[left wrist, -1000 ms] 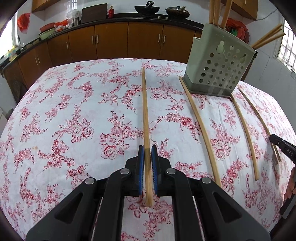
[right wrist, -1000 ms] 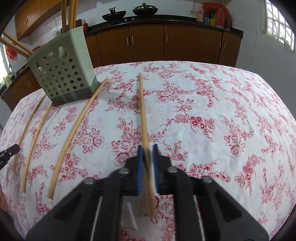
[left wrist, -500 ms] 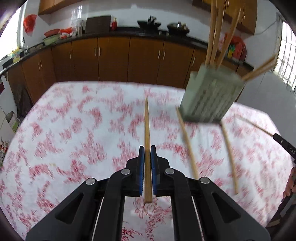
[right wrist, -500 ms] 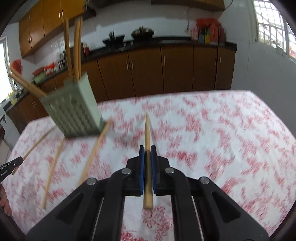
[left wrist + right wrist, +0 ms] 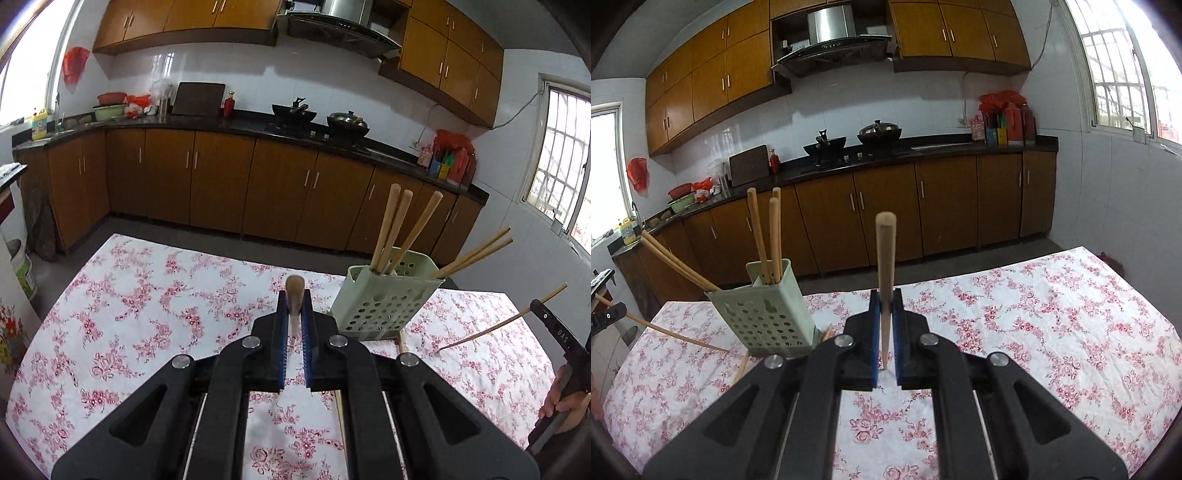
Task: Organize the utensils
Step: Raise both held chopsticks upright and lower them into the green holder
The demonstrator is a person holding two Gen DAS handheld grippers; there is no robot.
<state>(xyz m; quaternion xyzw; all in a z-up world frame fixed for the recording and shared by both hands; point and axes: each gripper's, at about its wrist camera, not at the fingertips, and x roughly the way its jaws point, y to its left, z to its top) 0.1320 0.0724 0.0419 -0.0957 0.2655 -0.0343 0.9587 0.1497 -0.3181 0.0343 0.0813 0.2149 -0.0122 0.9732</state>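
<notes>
1. Your right gripper [image 5: 885,314] is clamped on a chopstick [image 5: 885,258] that points up and away.
2. The green holder [image 5: 768,314] stands left on the floral tablecloth [image 5: 1034,332].

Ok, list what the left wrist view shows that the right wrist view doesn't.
Left wrist only: the left gripper shut on a chopstick pointing at the lens, and the hand holding the right gripper with its chopstick.

Right wrist only: the right gripper shut on its chopstick, seen along its length, and a window close by on the right.

Both: the green holder with chopsticks, the floral tablecloth, the stove pans.
</notes>
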